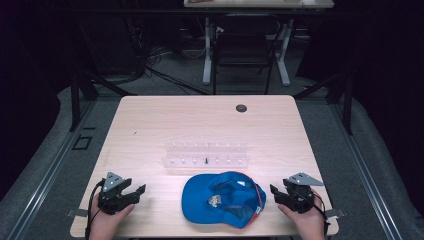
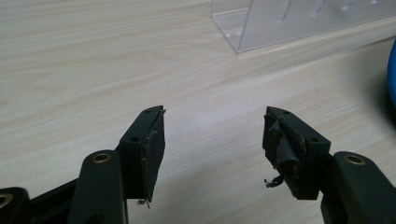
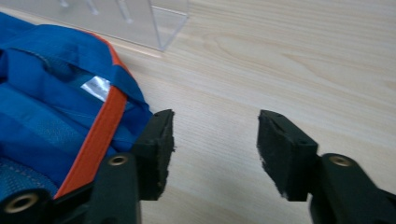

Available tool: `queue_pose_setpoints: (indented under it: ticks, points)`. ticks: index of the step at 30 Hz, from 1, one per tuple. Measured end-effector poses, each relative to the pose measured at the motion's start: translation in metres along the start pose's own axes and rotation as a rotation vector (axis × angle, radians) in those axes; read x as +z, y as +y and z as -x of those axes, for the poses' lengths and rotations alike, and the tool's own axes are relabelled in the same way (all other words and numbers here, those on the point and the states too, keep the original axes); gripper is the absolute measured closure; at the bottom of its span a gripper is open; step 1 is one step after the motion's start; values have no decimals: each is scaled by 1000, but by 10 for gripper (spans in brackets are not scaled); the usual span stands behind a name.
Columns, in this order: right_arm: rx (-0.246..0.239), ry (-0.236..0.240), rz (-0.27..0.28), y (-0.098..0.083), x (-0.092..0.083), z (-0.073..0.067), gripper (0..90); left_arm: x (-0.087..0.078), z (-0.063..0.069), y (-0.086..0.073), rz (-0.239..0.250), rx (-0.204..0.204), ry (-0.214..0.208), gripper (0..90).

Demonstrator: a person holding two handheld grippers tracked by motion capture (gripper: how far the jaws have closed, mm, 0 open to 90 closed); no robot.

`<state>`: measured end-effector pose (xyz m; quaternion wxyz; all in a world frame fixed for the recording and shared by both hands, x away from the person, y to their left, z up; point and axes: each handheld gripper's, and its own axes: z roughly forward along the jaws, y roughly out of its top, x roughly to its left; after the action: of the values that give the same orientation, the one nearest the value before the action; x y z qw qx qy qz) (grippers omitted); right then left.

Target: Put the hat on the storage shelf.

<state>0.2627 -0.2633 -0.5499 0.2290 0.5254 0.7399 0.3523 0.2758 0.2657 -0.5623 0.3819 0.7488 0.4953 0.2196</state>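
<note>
The left tool (image 1: 131, 190) rests on the surface (image 1: 150, 125) near its front edge, jaws spread and empty, the cap (image 1: 222, 199) off to its right with bare wood between. The cap lies upturned at the front middle, just before the clear rack (image 1: 206, 155), its long axis running across. The right tool (image 1: 276, 192), jaws likewise released, sits just beside the cap's right edge, so it looks the nearer
</note>
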Motion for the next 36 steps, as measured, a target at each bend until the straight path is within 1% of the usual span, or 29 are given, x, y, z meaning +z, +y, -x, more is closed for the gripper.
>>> queue_pose_setpoints:
  ticks: [1,2,4,5,6,8,10,12,13,14,15,17,18,20,22,24,25,26,27,28,29,30,31,32,33,34,35,36]
  points:
    - [9,-8,-4,0,0,1,462,-1,0,1,-10,8,8,393]
    - [11,-22,-5,0,-1,0,460,-1,0,1,-9,0,21,393]
    - [19,-25,-1,-1,-3,1,446,-2,-1,0,-9,-13,22,393]
    - [19,-25,-1,-1,-3,1,446,-2,-1,0,-9,-13,22,394]
    - [23,-30,8,-1,-4,0,441,-2,-1,0,-13,-19,22,394]
    - [25,-28,19,-1,-5,0,442,-2,-1,1,1,-19,28,397]
    - [40,-27,13,-1,-4,-1,436,-3,-1,1,11,-16,33,414]
    - [43,-36,7,-1,-4,-1,439,-4,-1,1,11,-19,33,437]
    - [75,-9,-14,-1,-3,-2,501,-5,-2,0,4,-25,23,439]
    - [90,9,-27,-1,-3,-2,518,-5,-1,0,5,-27,25,442]
    - [93,16,-26,-1,-3,-3,534,-5,-1,0,3,-29,25,450]
    - [86,10,-33,0,-3,-5,536,-5,-1,-1,3,-29,26,451]
    - [89,13,-35,1,-3,-8,537,-5,0,-1,-6,-28,22,451]
    - [92,18,-58,3,-3,-10,553,-6,1,-1,-6,-25,24,451]
    - [109,47,-67,7,-2,-12,553,-7,1,-1,-11,-26,20,451]
    - [109,60,-105,12,0,-14,568,-7,2,-1,-12,-19,19,451]
    - [109,60,-105,12,0,-14,568,-7,2,-1,-12,-19,19,451]
    - [112,64,-155,18,4,-15,604,-7,3,-1,-13,-16,15,451]
    - [112,64,-155,18,4,-15,604,-7,4,0,-14,-15,16,451]
    - [152,91,-235,24,7,-14,653,-7,4,0,-15,-10,12,451]
    - [162,107,-272,27,9,-13,656,-7,6,0,-18,-7,9,450]
    - [164,112,-296,29,11,-12,657,-7,6,0,-17,-1,6,451]
    - [165,105,-317,32,13,-12,657,-7,6,0,-17,-1,6,451]
    - [165,111,-336,35,14,-11,656,-6,7,1,-19,10,1,451]
    - [182,120,-374,39,17,-11,657,-6,7,1,-22,15,2,451]
    - [180,119,-401,41,18,-9,657,-7,7,1,-26,14,-1,451]
    - [193,121,-416,43,20,-8,657,-7,7,1,-28,14,-3,451]
    - [200,122,-445,46,22,-7,656,-7,7,1,-28,12,-4,451]
